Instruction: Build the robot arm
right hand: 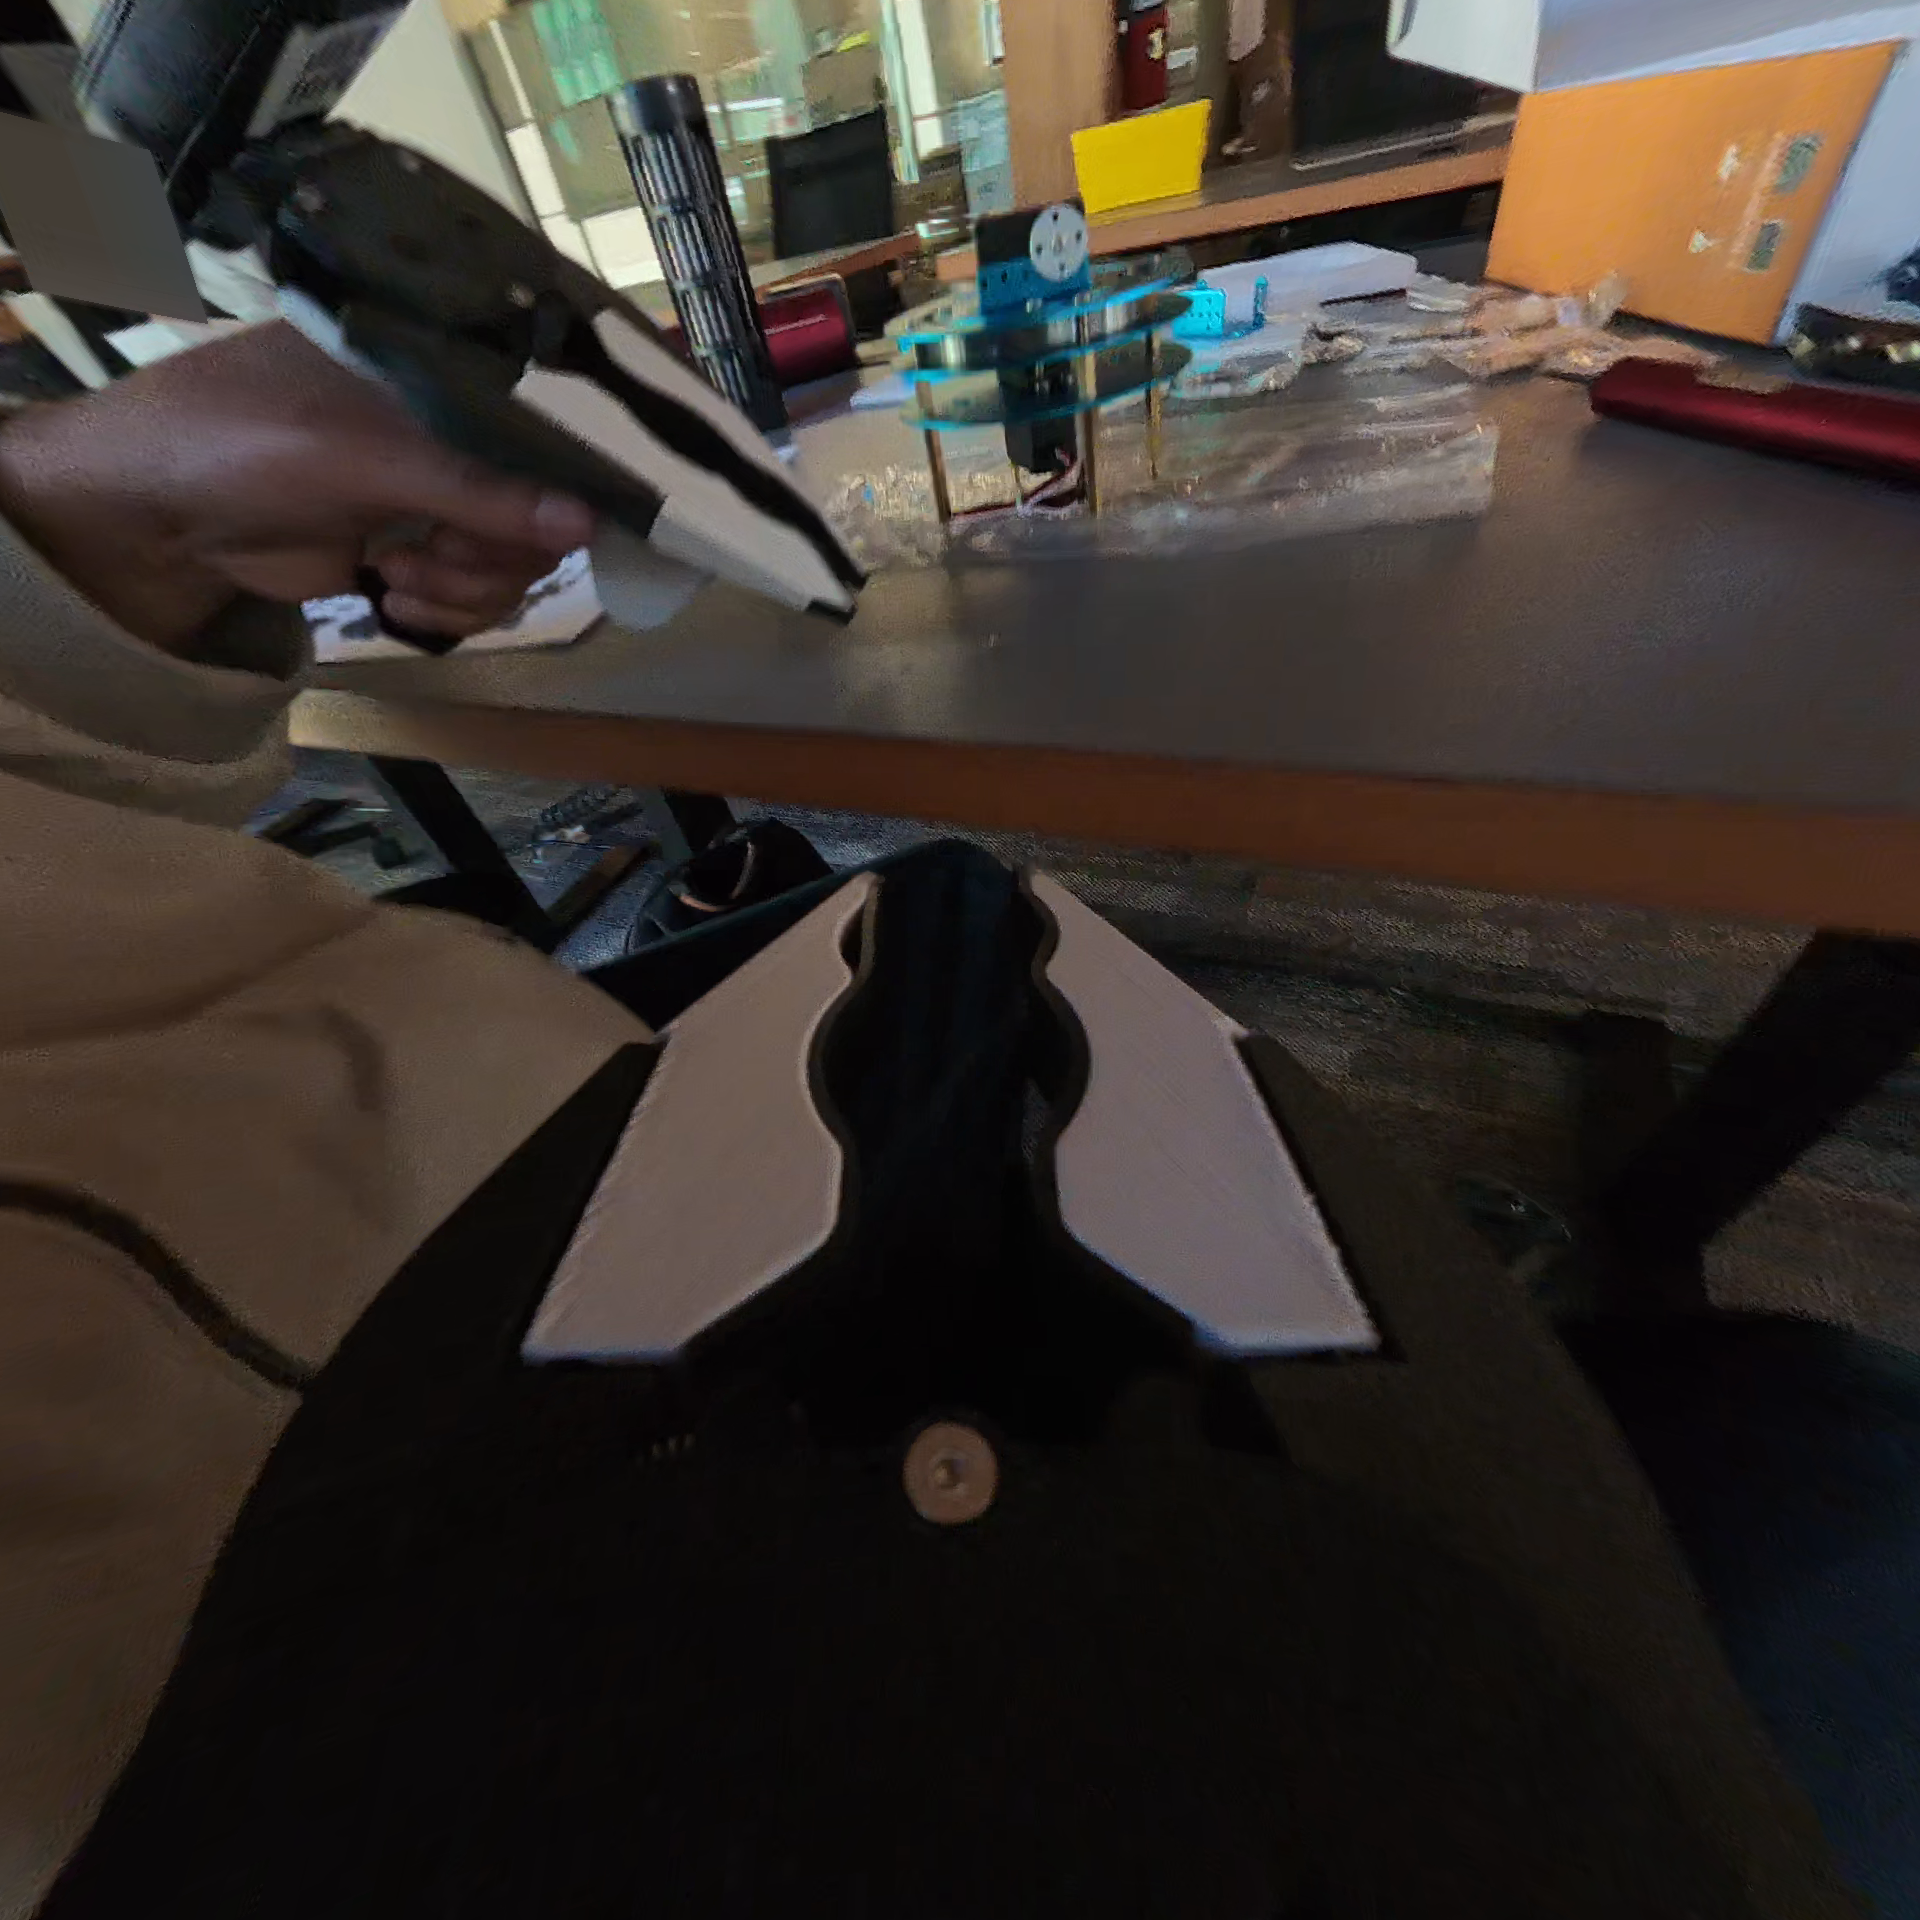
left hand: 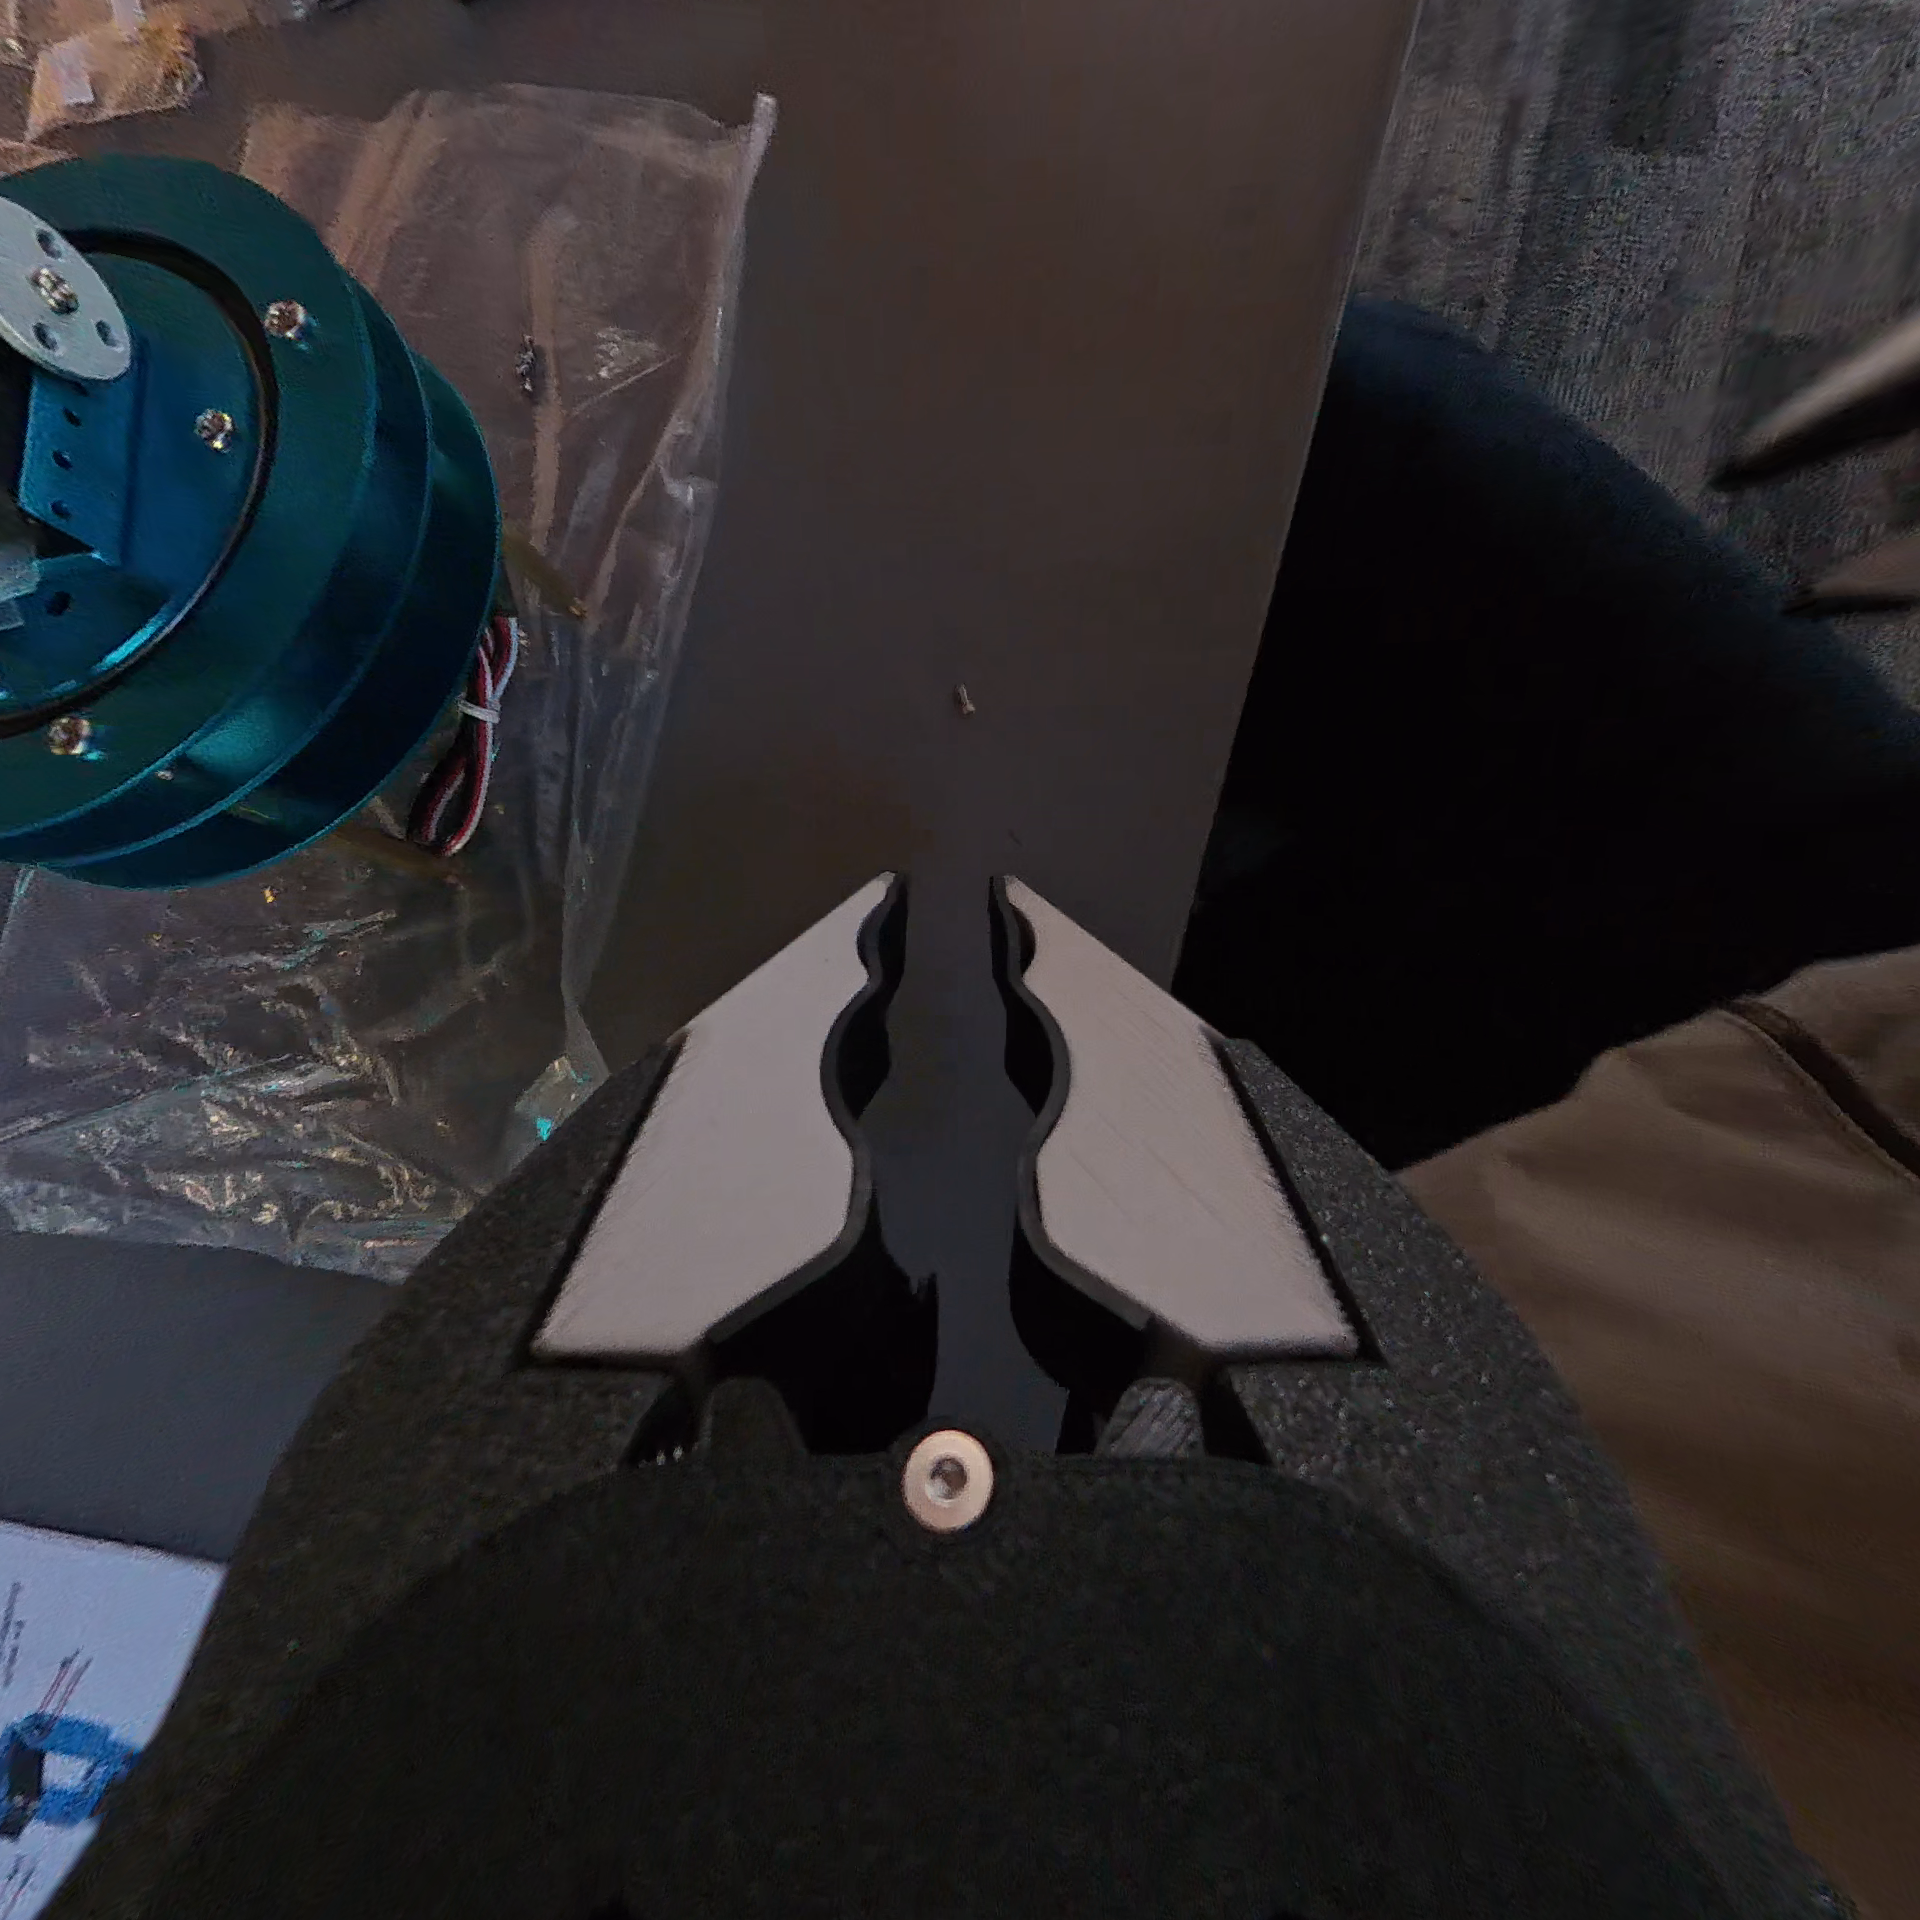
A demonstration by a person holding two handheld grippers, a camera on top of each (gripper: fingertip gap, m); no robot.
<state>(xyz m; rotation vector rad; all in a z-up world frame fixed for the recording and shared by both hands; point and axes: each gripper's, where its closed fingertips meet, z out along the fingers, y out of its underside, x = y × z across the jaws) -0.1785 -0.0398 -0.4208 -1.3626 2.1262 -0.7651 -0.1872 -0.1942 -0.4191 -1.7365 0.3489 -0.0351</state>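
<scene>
We hold our left gripper (left hand: pixel 945 883) slightly parted and empty over the grey table (left hand: pixel 1018 416), beside the teal disc assembly (left hand: pixel 239 540) resting on a clear plastic bag (left hand: pixel 540 312). Our right gripper (right hand: pixel 951 883), parted and empty, hangs below the table edge.

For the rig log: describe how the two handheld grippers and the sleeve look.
Both the left gripper and right gripper have pale, silvery tapered fingers with wavy black inner edges, set in a grainy black body with one round silver screw. The sleeve is tan fabric.

both claws (left hand: pixel 945 883) (right hand: pixel 951 883) slightly parted, holding nothing.
</scene>
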